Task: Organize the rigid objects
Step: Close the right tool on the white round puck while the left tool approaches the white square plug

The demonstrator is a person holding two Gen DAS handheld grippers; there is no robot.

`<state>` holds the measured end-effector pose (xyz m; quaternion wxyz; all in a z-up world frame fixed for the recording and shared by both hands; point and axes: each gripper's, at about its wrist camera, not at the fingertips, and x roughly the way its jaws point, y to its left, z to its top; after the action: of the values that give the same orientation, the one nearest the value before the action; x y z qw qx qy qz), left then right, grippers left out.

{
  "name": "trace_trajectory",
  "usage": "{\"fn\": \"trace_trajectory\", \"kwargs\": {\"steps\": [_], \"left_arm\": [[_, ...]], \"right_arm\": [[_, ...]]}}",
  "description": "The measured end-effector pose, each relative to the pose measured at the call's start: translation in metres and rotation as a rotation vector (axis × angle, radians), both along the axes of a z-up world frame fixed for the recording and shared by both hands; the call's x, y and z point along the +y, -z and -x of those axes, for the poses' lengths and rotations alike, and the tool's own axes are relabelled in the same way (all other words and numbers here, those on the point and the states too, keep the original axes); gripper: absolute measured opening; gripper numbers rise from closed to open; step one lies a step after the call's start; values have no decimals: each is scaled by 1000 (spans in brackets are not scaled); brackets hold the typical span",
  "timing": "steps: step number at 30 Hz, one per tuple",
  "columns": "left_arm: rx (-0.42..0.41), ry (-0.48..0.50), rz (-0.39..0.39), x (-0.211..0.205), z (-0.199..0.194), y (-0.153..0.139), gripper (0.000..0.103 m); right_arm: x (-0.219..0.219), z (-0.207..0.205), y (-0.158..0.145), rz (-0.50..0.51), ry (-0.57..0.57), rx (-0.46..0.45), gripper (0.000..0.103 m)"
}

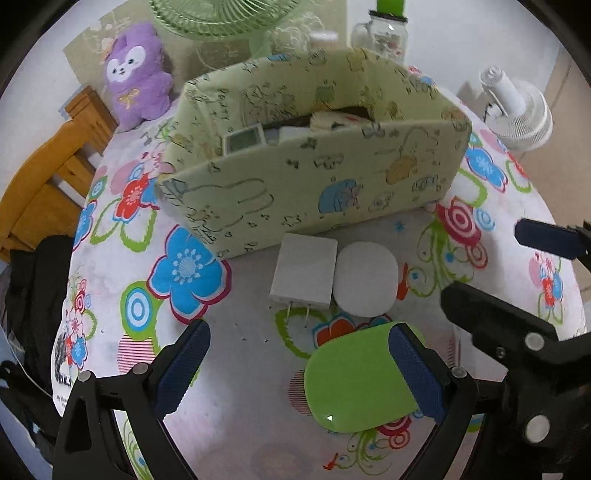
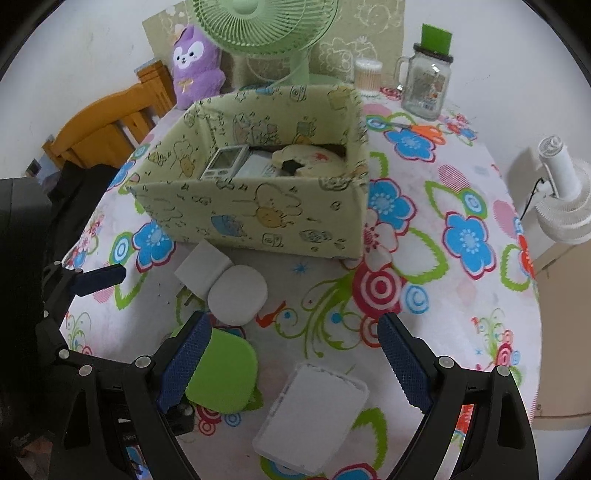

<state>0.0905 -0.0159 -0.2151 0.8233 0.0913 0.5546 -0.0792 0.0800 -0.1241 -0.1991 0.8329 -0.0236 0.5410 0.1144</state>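
Note:
A pale green printed fabric box (image 1: 314,173) (image 2: 258,210) stands on the flowered table and holds a small white display device (image 1: 245,140) (image 2: 225,160) and other items. In front of it lie a white plug adapter (image 1: 304,273) (image 2: 201,273), a white rounded case (image 1: 365,284) (image 2: 236,295), a green rounded case (image 1: 354,380) (image 2: 223,373) and a clear flat plastic box (image 2: 314,410). My left gripper (image 1: 299,369) is open, low over the table, with the green case by its right finger. My right gripper (image 2: 295,369) is open above the clear box.
A purple plush toy (image 1: 136,74) (image 2: 195,62), a green fan (image 2: 266,29), a glass mug jar (image 2: 426,85) and a cotton swab tub (image 2: 367,74) stand behind the box. A white fan (image 2: 561,199) is off the table's right edge. A wooden chair (image 2: 107,125) stands at left.

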Motion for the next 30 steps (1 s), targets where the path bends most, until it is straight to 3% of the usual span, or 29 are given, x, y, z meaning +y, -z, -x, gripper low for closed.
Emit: {"fn": "trace_trajectory", "kwargs": {"steps": [4,14,19,30], "left_arm": [[10,40,-26,-2,1,7,98],[47,56,-4,8,-6,20,98],[51,68,-41,13,-8,26,97],[76,117,-9,28,-16,28,97]], "right_arm": [[8,-3,10,8,-7,16,93],[23,-15,28,6,-31,51,89],[30,-20,36,-12,-39,75,88],[41,-33,51,-9,-21,113,85]]}}
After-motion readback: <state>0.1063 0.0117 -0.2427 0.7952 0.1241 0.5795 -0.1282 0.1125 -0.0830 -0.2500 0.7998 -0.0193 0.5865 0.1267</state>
